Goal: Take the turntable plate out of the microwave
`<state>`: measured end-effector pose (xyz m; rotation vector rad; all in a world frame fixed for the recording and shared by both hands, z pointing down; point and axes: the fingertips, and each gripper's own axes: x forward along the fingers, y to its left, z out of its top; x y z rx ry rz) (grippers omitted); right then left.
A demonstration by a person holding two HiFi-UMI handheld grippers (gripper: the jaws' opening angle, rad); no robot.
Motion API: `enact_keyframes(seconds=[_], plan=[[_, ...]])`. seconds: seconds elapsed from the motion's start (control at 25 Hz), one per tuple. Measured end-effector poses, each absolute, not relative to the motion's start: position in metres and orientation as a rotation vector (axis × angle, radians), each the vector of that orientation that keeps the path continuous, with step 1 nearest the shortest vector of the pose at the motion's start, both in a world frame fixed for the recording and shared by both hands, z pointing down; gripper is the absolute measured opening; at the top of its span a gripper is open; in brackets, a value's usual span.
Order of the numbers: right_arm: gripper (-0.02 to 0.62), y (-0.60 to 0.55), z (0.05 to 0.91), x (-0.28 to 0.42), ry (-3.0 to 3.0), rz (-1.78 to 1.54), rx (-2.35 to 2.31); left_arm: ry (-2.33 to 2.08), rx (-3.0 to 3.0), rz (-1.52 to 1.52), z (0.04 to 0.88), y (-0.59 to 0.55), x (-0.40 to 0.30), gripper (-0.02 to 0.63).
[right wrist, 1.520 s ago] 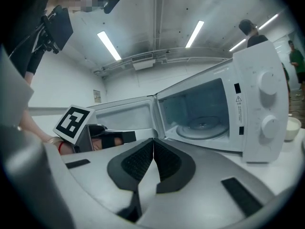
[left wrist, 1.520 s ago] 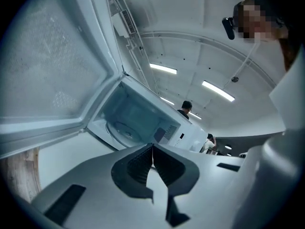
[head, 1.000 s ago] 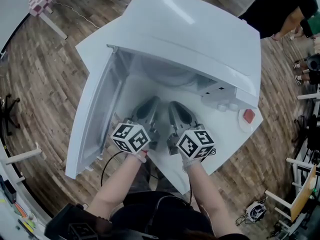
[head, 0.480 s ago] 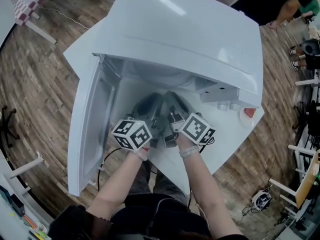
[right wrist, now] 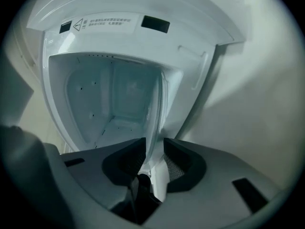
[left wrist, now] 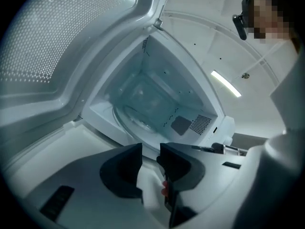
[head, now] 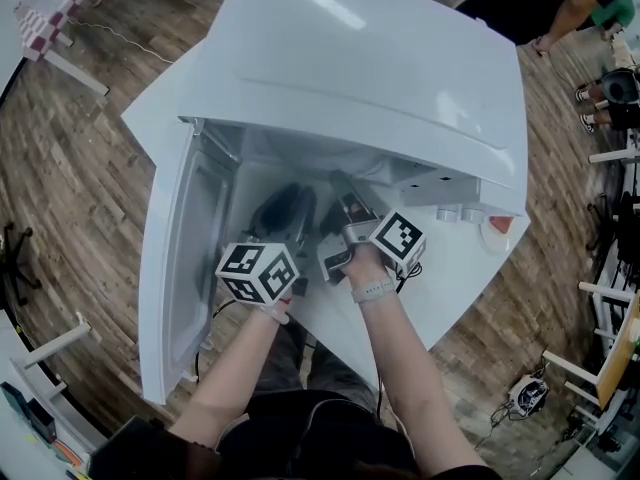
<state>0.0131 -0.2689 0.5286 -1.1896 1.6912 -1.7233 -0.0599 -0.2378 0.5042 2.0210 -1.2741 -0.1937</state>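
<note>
Turntable plate (right wrist: 155,109) shows edge-on in the right gripper view, its near rim clamped between the jaws of the right gripper (right wrist: 153,149). It sits at the mouth of the microwave (head: 380,68), and the clear glass reaches back into the cavity. The left gripper (left wrist: 150,152) hovers near the front edge of that opening, its jaws opening with nothing between them. The microwave door (head: 178,268) stands wide open on the left.
</note>
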Motion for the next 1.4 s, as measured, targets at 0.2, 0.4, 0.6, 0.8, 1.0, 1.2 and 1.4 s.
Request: enact_keyframes(seconds=[0.2, 0.4, 0.6, 0.8, 1.0, 1.2, 1.4], plan=[[0.112, -0.271, 0.533, 0.015, 1.586, -1.752, -1.226, -1.281, 2.022, -0.072, 0.512, -0.237, -0.061, 0.109], [0.094, -0.271, 0.534, 0.016, 1.517, -1.761, -1.211, -1.265, 1.988, -0.044, 0.515, -0.238, -0.062, 0.117], [0.048, -0.267, 0.530, 0.014, 1.505, -1.749, -1.183, -1.220, 1.907, -0.147, 0.512, -0.243, -0.064, 0.120], [0.044, -0.261, 0.525, 0.016, 1.511, -1.748, -1.158, -1.178, 1.848, -0.227, 0.509, -0.248, -0.061, 0.124], [0.044, -0.249, 0.526, 0.019, 1.532, -1.765, -1.135, -1.137, 1.766, -0.284, 0.514, -0.245, -0.060, 0.126], [0.043, -0.236, 0.526, 0.018, 1.545, -1.779, -1.119, -1.113, 1.705, -0.348, 0.518, -0.246, -0.062, 0.126], [0.043, -0.224, 0.528, 0.017, 1.547, -1.800, -1.107, -1.103, 1.674, -0.365, 0.523, -0.245, -0.060, 0.126]])
